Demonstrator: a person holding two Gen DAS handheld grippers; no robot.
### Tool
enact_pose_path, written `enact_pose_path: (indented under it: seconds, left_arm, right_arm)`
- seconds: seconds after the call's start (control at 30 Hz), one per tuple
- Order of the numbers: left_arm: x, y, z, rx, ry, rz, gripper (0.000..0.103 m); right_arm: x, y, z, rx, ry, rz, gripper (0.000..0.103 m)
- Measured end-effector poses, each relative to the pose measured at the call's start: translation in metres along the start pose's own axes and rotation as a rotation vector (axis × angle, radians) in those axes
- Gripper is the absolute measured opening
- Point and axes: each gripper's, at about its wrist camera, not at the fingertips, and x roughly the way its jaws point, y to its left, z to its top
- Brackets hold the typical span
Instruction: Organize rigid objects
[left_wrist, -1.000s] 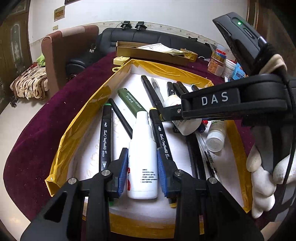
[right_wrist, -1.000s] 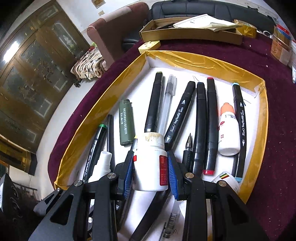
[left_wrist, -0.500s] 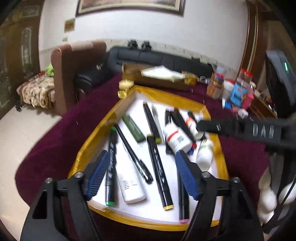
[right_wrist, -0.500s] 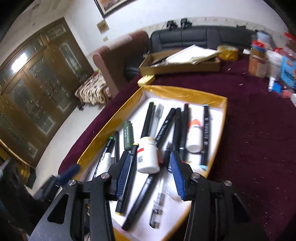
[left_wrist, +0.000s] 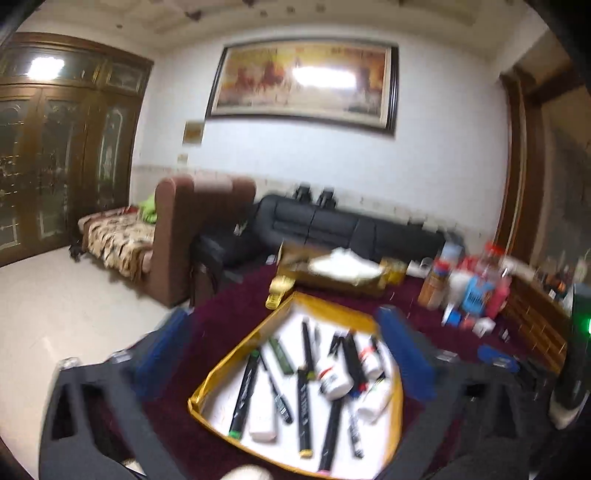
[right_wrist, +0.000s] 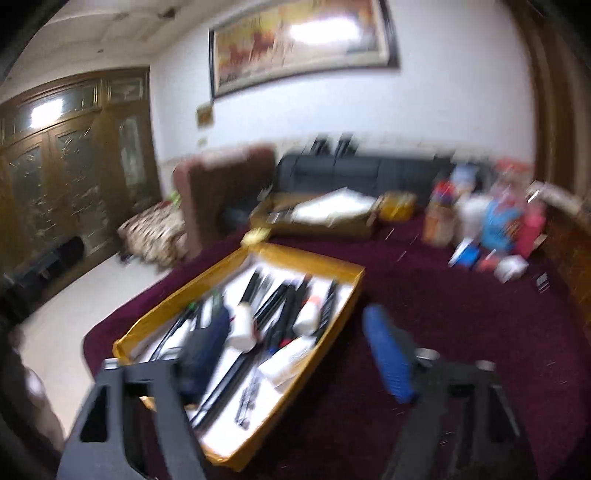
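Note:
A gold-rimmed white tray (left_wrist: 236, 349) lies on the maroon table and holds several black markers, a green lighter (left_wrist: 280, 355) and white bottles (left_wrist: 334, 376). It also shows in the right wrist view (right_wrist: 314, 258), blurred. My left gripper (left_wrist: 284, 354) is wide open and empty, raised well above the tray. My right gripper (right_wrist: 295, 354) is wide open and empty, raised above the tray's right side. A white bottle with a red label (right_wrist: 242, 328) lies among the markers.
A brown cardboard box with papers (left_wrist: 332, 271) stands behind the tray. Jars and colourful packets (left_wrist: 469, 291) crowd the table's right back. A brown armchair (left_wrist: 184, 236) and a black sofa (left_wrist: 351, 229) stand beyond the table.
Both grippers let go of their white bottles, opened wide and pulled up and back from the tray. The bottles now lie in the tray.

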Motion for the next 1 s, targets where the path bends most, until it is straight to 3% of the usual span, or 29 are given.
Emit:
enact_pose_path:
  seconds: [0.03, 0.07, 0.17, 0.5, 0.77, 1.0]
  left_arm:
    - [-0.004, -0.001, 0.002, -0.010, -0.021, -0.008, 0.103]
    - [-0.007, -0.002, 0.005, -0.026, -0.042, -0.012, 0.103]
    - [-0.007, -0.006, 0.009, -0.047, -0.010, -0.025, 0.103]
    - [0.009, -0.030, -0.003, -0.022, 0.112, -0.045, 0.103]
    - [0.034, -0.031, -0.019, 0.022, 0.225, 0.014, 0.103]
    - [0.047, -0.020, -0.027, 0.020, 0.265, 0.036, 0.103]
  right_arm:
    - [-0.008, 0.002, -0.002, -0.005, -0.039, -0.022, 0.097]
    - [-0.017, 0.004, -0.006, -0.013, -0.089, -0.046, 0.101]
    - [-0.031, 0.011, -0.014, -0.058, -0.166, -0.050, 0.101]
    - [-0.015, 0.023, -0.039, -0.139, -0.029, -0.027, 0.101]
    - [-0.003, 0.018, -0.044, -0.110, 0.032, -0.049, 0.101]
    - [0.010, 0.028, -0.049, -0.140, 0.082, -0.051, 0.101]
